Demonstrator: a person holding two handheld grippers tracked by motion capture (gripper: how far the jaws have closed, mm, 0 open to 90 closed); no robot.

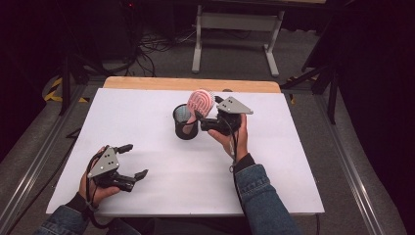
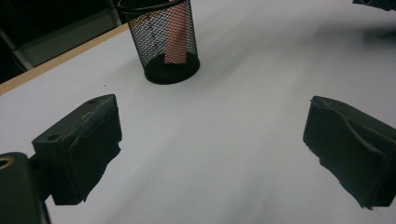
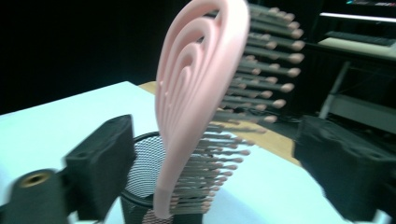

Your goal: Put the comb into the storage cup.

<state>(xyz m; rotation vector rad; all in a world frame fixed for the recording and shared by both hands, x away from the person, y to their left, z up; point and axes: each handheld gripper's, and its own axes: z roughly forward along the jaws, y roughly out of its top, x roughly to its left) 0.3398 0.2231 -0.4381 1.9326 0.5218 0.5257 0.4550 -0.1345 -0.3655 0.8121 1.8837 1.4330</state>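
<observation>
A black mesh cup stands near the middle of the white table. A pink hairbrush stands in it, handle down and head above the rim. My right gripper is beside the cup on its right. In the right gripper view its jaws stand wide apart on either side of the brush head, touching nothing, with the cup rim below. My left gripper rests open at the table's front left. It looks across bare table at the cup and the pink handle inside.
A wooden strip borders the table's far edge. Beyond it stand a white desk frame and loose cables on the floor. Metal rails run along both sides of the table.
</observation>
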